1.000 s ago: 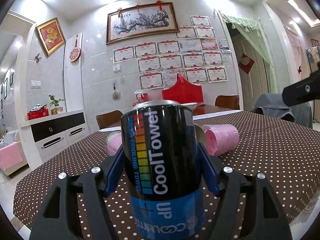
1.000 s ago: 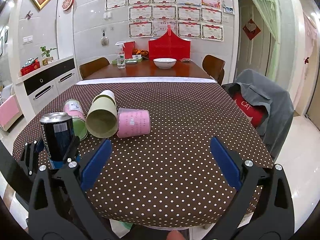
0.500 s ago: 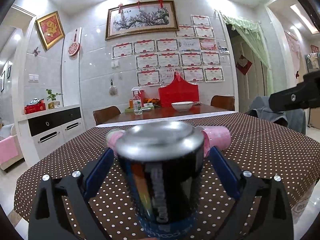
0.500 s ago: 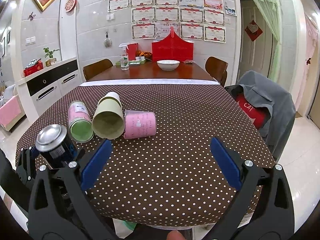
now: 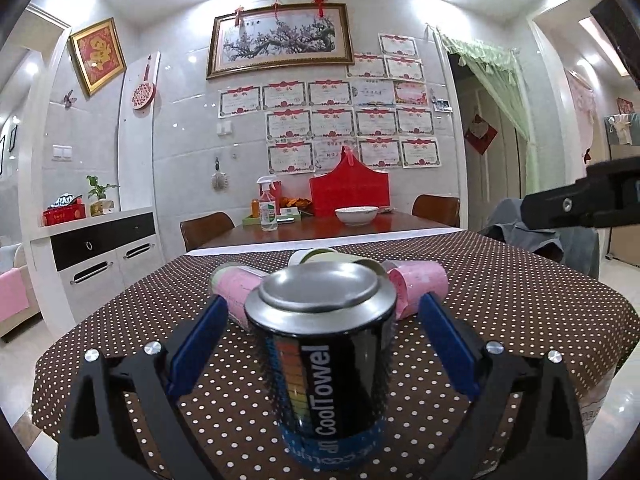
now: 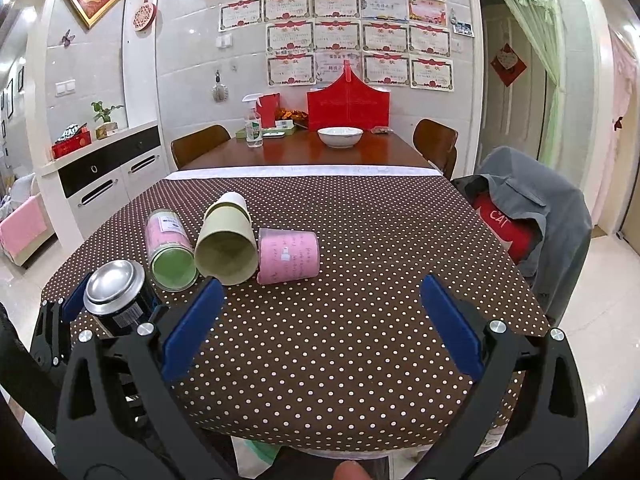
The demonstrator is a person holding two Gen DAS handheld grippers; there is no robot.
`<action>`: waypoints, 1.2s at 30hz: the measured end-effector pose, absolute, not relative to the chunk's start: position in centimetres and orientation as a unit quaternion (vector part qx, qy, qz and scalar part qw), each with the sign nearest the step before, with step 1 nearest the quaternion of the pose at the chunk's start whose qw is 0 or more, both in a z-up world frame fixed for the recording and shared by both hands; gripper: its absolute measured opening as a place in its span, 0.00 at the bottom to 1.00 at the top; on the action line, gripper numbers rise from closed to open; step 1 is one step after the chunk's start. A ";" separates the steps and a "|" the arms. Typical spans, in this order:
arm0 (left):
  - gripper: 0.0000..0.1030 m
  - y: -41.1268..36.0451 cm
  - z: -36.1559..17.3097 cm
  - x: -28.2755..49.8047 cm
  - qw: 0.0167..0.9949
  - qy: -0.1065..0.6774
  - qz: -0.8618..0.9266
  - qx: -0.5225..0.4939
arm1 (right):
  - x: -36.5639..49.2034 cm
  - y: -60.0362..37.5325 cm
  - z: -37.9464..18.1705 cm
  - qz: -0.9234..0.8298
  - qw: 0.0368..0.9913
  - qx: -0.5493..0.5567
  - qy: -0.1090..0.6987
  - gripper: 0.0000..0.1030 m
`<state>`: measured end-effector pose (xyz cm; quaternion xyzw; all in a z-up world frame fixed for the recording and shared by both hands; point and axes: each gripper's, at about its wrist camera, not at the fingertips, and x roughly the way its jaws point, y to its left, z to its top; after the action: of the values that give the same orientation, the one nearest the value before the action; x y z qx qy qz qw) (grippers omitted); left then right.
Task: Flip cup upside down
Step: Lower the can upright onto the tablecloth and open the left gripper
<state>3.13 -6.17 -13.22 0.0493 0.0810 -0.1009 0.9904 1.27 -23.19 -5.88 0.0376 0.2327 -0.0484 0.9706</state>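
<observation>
My left gripper (image 5: 320, 344) stands wide around the black cup (image 5: 326, 364), base up on the tablecloth (image 5: 520, 320); I should back straight off without nudging it, right gripper (image 6: 316, 320) spread empty.

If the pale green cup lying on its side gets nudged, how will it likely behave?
The pale green cup would probably roll in a curve, since it tapers. The pink cup and jar beside it may stop it. It looks light and rigid.

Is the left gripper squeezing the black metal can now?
No, the left gripper is open: both blue pads stand apart from the black metal can.
</observation>
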 end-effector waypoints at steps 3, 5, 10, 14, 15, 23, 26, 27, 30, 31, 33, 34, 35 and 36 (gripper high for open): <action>0.92 -6.0 -12.3 3.0 0.989 0.098 -0.093 0.051 | 0.9 -23.1 -5.6 -0.046 0.972 0.041 0.228 0.94; 0.92 -5.6 -11.6 3.0 0.988 0.113 -0.091 0.047 | 0.7 -23.0 -5.3 -0.044 0.973 0.043 0.224 0.94; 0.92 -4.6 -9.8 3.1 0.983 0.161 -0.078 0.042 | 0.1 -22.9 -4.5 -0.041 0.975 0.049 0.214 0.94; 0.92 -3.1 -8.2 2.8 0.979 0.188 -0.073 0.028 | -0.5 -22.6 -3.9 -0.039 0.977 0.049 0.206 0.94; 0.92 -2.9 -7.9 2.7 0.979 0.189 -0.071 0.027 | -0.6 -22.5 -3.7 -0.038 0.977 0.048 0.204 0.94; 0.92 -1.0 -4.3 1.2 0.977 0.207 -0.052 0.023 | -1.4 -21.2 -2.7 -0.028 0.980 0.039 0.193 0.94; 0.92 -0.6 -3.3 0.5 0.977 0.209 -0.047 0.021 | -1.8 -20.5 -2.4 -0.026 0.981 0.031 0.189 0.94; 0.92 -0.4 -3.0 0.3 0.976 0.211 -0.045 0.019 | -1.9 -20.2 -2.3 -0.025 0.981 0.029 0.189 0.94; 0.92 -0.1 -2.2 -0.4 0.975 0.217 -0.033 0.025 | -2.3 -19.7 -2.4 -0.023 0.981 0.026 0.189 0.94; 0.92 0.0 -2.1 -0.5 0.975 0.217 -0.031 0.027 | -2.4 -19.5 -2.4 -0.023 0.981 0.023 0.189 0.94; 0.92 -0.1 -1.8 -1.1 0.975 0.218 -0.029 0.032 | -2.6 -19.3 -2.6 -0.022 0.981 0.021 0.190 0.94; 0.92 -0.1 -1.7 -1.2 0.975 0.220 -0.026 0.034 | -2.7 -19.1 -2.7 -0.023 0.981 0.021 0.191 0.94; 0.92 -0.1 -1.6 -1.3 0.974 0.223 -0.023 0.036 | -2.7 -19.0 -2.7 -0.023 0.981 0.020 0.192 0.94; 0.92 -0.1 -1.6 -1.4 0.973 0.225 -0.019 0.037 | -2.8 -18.9 -2.8 -0.024 0.980 0.019 0.194 0.94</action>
<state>-1.43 -0.10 -1.56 0.0374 0.2253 -0.0187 0.9734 -2.79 -18.91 -2.83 0.0195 0.1943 -0.0242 0.9805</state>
